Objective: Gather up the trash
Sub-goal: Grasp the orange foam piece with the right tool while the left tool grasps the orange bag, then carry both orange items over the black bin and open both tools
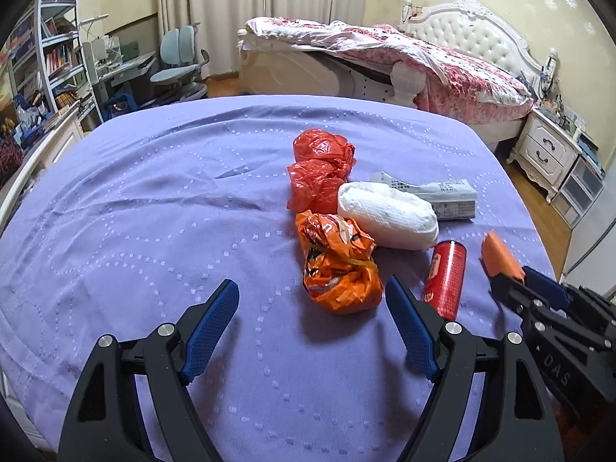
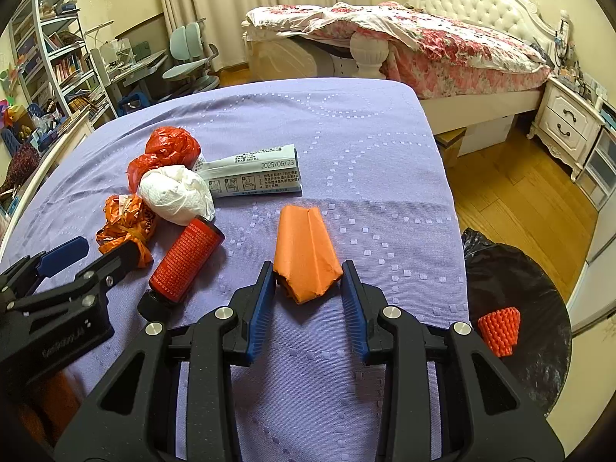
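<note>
Trash lies on a purple-clothed table (image 1: 154,200): two red plastic bag wads (image 1: 321,167), a white tissue wad (image 1: 389,215), a printed packet (image 1: 450,196), an orange crumpled wrapper (image 1: 337,265), a red can on its side (image 1: 444,279). My left gripper (image 1: 312,300) is open, just short of the orange wrapper. My right gripper (image 2: 308,281) is shut on an orange folded paper (image 2: 306,254), its fingers touching both sides of the near end. That paper also shows in the left wrist view (image 1: 500,256).
A bin with a black liner (image 2: 516,281) stands right of the table and holds an orange foam net (image 2: 499,330). Wooden floor, a bed (image 2: 423,46), a nightstand (image 2: 569,123) and a desk with a chair (image 2: 188,61) lie beyond.
</note>
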Demonstrator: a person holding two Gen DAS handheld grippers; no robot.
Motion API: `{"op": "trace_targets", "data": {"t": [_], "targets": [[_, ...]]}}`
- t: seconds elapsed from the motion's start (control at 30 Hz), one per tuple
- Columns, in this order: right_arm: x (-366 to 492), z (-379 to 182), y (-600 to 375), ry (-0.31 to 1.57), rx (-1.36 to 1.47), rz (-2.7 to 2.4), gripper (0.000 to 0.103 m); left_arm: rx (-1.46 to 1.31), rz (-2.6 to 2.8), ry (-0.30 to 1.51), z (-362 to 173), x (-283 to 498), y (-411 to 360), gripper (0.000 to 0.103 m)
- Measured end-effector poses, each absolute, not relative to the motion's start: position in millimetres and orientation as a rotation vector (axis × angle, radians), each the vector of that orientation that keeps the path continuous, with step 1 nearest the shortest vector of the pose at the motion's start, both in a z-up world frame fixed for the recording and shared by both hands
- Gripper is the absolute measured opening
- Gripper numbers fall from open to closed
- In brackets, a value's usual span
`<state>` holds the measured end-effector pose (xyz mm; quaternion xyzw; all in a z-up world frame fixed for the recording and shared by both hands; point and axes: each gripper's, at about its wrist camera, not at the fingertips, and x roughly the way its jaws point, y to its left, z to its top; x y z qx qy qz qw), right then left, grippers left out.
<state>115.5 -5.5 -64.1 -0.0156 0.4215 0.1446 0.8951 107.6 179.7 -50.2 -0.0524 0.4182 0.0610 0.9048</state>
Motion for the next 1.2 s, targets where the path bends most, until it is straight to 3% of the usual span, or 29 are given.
{"op": "trace_targets", "data": {"t": [0.27,1.2], "targets": [[115.4,-64.0,-5.5,0.873,-0.034,0.299,0.035,-0.147,0.027,0.872,-53.5,103.4,180.0,0.04],[45.7,-50.6,-33.8,0.819,-0.03,0.316,0.032,-0.117,-0.004,0.799,-40.2,38.8,146.3,0.037]]}}
